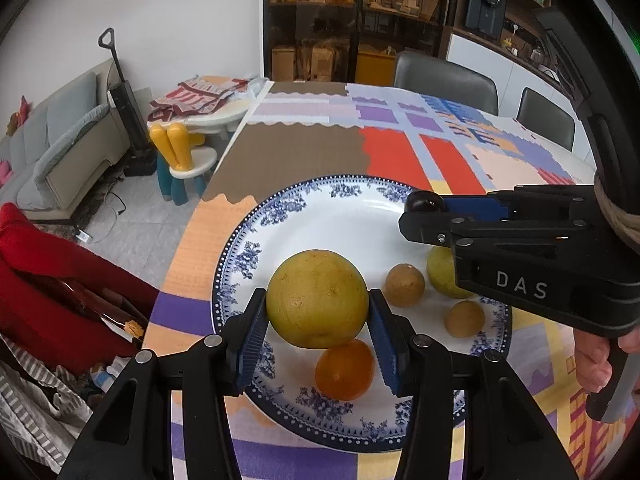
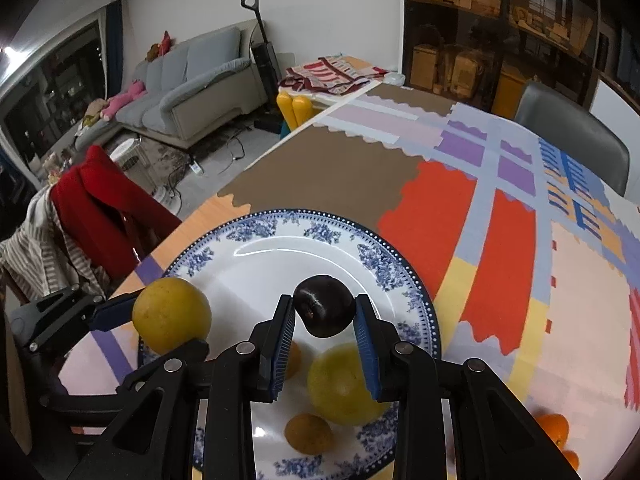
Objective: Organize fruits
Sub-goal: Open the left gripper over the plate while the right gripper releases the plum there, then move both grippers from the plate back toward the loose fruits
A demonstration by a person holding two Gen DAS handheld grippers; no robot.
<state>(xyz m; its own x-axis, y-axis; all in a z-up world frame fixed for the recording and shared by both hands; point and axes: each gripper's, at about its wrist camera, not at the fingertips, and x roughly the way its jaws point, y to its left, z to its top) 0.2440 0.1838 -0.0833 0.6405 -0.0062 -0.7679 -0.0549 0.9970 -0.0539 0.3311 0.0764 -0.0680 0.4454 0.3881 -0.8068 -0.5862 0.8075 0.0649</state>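
Above the near half of the blue-rimmed plate, the left gripper clasps a big yellow citrus; the right gripper pinches a dark plum over the plate's middle. An orange rests near the plate's front edge.

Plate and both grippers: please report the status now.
Left gripper shut on yellow citrus, over plate. Right gripper shut on dark plum, also over plate. Four fruits already on plate; nothing blocking.

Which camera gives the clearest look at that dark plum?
The right wrist view: the dark plum sits centred between the right gripper pads. The left wrist view shows only a sliver of it behind that gripper's fingertip.
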